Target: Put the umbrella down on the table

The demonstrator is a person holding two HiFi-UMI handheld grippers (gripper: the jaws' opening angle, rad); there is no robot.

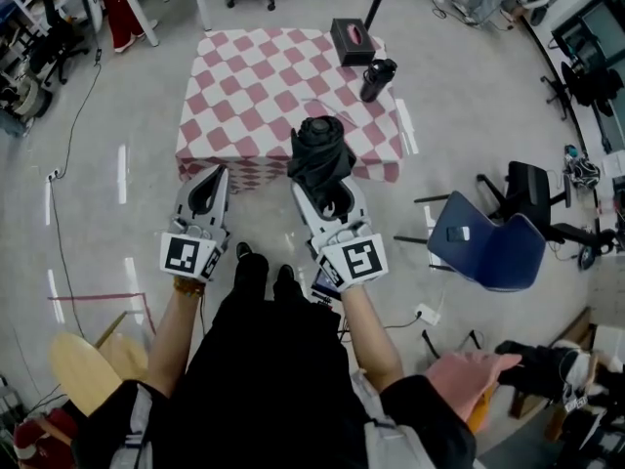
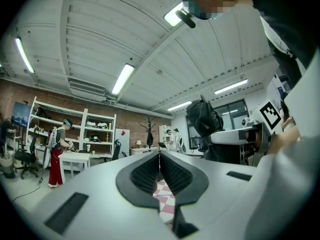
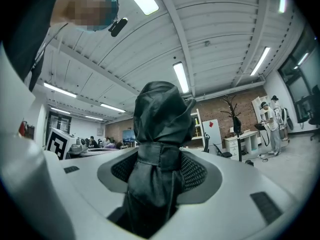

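Note:
A folded black umbrella [image 1: 320, 154] stands upright in my right gripper [image 1: 332, 200], just in front of the near edge of the pink-and-white checkered table [image 1: 256, 86]. In the right gripper view the umbrella [image 3: 159, 149] fills the gap between the jaws, which are shut on it. My left gripper [image 1: 207, 195] hangs beside it to the left, jaws shut with nothing between them. In the left gripper view the left gripper [image 2: 160, 170] points level across the room, and the umbrella [image 2: 204, 118] shows at the right.
On the table's far right stand a black tissue box [image 1: 354, 42] and a dark bottle [image 1: 376, 79]. A blue chair [image 1: 488, 247] sits to my right, a wooden stool [image 1: 90, 367] at lower left. Cables run over the floor.

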